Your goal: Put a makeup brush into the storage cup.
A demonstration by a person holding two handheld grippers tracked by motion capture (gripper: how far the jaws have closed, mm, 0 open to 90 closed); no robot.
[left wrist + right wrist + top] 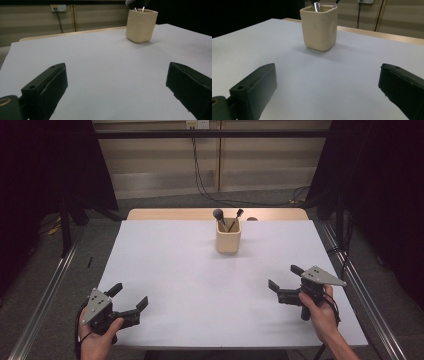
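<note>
My left gripper (131,297) gapes wide, empty. Mid-table toward the far edge, the cup (228,236) looks stiff, probably ceramic and slippery; its two brushes (225,219) look light, best pinched by their handles. My right gripper (284,276) gapes empty too.

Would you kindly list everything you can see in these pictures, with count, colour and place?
Table: one, white top with a wooden far edge, centre of the high view.
Cup: one, cream, upright on the table's far middle.
Brushes: two, dark, standing in the cup.
Cables: a few, black, hanging down the far wall to the floor.
Wall socket: one, white, top of the far wall.
Left claw: one, black, open, near left corner.
Right claw: one, black, open, near right edge.
</note>
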